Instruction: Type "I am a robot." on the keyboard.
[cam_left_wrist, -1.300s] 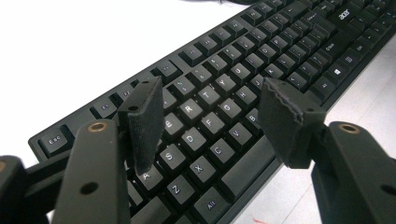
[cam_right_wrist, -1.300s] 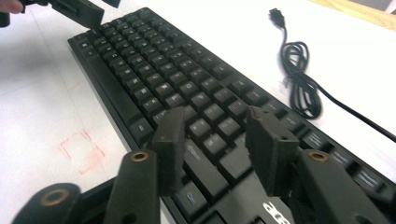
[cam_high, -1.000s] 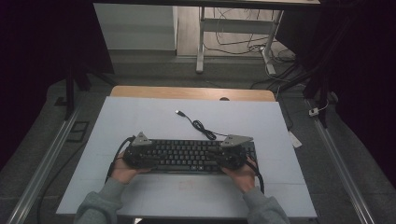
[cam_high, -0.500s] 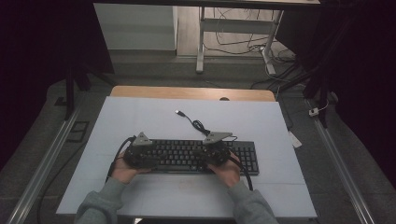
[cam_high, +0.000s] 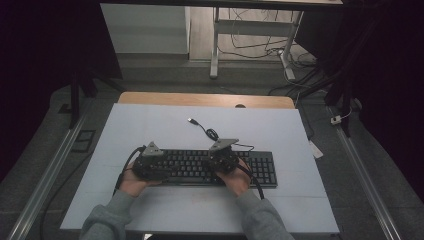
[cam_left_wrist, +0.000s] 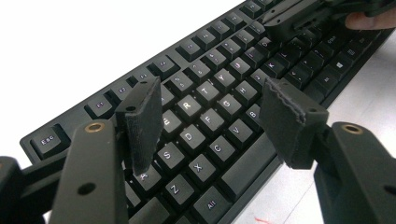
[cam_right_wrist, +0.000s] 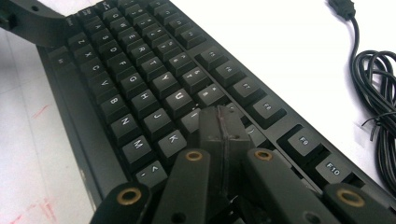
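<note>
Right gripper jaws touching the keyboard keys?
Cannot tell. In the right gripper view the right gripper, jaws shut together, sits over the keyboard near K, hiding any contact or gap beneath it.

Black keyboard (cam_high: 200, 167) flat on table, near edge.

The high view looked down on the table (cam_high: 150, 125); both gripper views faced the keyboard (cam_left_wrist: 210, 116) closely, sharing it.

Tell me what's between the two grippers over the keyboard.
Bare keys: in the high view, a stretch of the keyboard runs uncovered between the left gripper and the right gripper, with nothing lying on it.
</note>
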